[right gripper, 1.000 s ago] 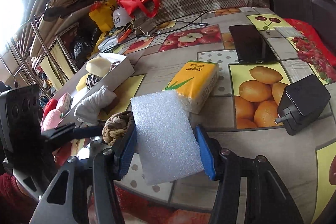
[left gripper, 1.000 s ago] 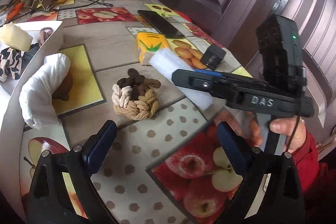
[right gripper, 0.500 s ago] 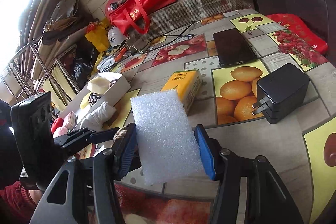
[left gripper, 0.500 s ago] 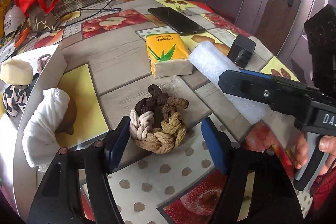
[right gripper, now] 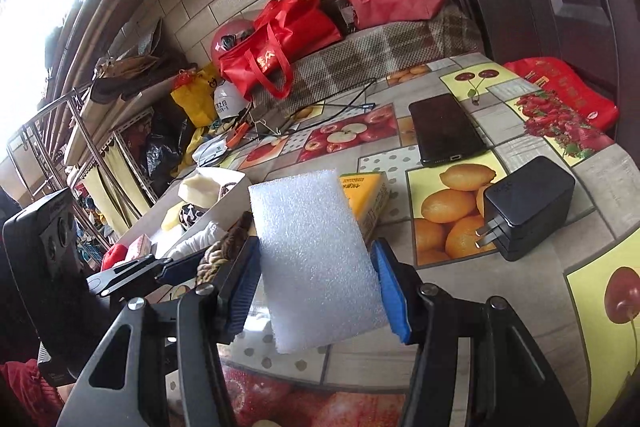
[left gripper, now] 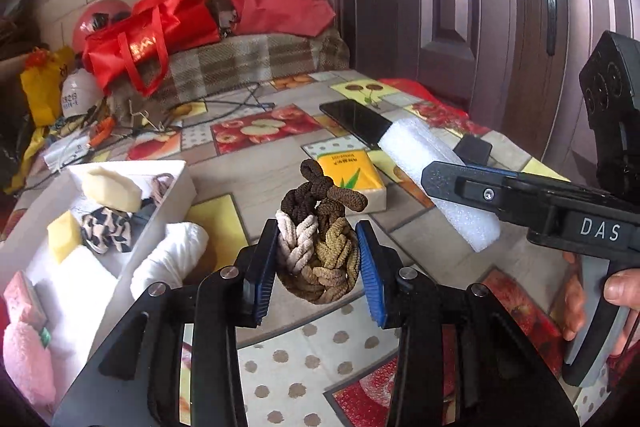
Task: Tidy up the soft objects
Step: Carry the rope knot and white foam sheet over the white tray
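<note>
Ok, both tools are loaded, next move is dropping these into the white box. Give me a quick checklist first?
1. Left tool shut on braided ring: ok.
2. Ring lifted off the table: ok.
3. Right tool shut on foam: ok.
4. Box has free space: cannot tell, several items already inside.
5. White cloth lies against the box's near wall, in the left tool's path: not ok.
6. Tools apart from each other: ok.
</note>
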A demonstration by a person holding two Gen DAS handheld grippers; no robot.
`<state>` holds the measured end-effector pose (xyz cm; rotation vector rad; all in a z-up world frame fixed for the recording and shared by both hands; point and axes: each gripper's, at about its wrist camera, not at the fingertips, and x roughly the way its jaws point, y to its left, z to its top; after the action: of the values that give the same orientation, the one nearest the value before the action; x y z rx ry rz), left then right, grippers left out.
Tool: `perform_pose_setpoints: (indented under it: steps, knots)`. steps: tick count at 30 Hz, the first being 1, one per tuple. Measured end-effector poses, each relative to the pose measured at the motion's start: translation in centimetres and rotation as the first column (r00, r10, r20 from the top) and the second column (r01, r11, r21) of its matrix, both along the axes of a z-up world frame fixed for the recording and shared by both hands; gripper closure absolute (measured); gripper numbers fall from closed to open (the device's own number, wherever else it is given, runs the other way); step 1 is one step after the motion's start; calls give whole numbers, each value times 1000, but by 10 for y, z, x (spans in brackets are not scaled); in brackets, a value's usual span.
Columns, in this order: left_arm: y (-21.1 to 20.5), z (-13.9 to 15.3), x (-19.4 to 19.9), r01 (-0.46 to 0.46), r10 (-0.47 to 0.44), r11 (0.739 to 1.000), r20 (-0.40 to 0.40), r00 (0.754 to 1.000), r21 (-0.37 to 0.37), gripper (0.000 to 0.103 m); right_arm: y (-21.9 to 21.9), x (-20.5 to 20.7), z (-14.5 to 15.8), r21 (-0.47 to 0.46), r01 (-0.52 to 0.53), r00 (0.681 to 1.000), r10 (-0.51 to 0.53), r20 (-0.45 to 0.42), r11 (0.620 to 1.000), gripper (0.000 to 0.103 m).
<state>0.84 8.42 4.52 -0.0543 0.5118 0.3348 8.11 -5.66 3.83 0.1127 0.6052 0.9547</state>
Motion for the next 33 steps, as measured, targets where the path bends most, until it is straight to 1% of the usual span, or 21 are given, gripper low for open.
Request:
perform_pose_setpoints:
  steps: [2,4,7,9,10,14,17,24,33]
  knots:
    - [-1,4,-13,-42,40,999,52,998,25,66,2,-13,7,3,18,996,-18,82,1000,47]
    - [0,8,-27,-79,74,996,102,992,40,66,6,-27,13,-8,46,985,-44,168,999,47]
    - [3,10,-41,-102,95,994,127,987,49,65,16,-48,18,-37,64,957,-50,286,997,47]
    - [8,10,-48,-113,107,993,131,986,42,65,23,-59,19,-57,59,941,-37,335,997,47]
    - [10,10,-52,-119,113,992,131,985,36,65,26,-62,19,-62,54,938,-29,346,997,47]
    - [22,11,-71,-148,143,989,140,980,21,65,39,-68,19,-70,39,937,-12,349,997,47]
    - [32,10,-86,-186,181,982,146,973,21,65,51,-74,18,-76,27,938,1,347,997,47]
    - [61,7,-118,-274,266,961,150,952,30,65,81,-89,16,-83,-16,934,45,355,996,48]
    - [94,3,-144,-357,349,934,148,925,28,65,111,-103,14,-91,-70,930,98,354,993,48]
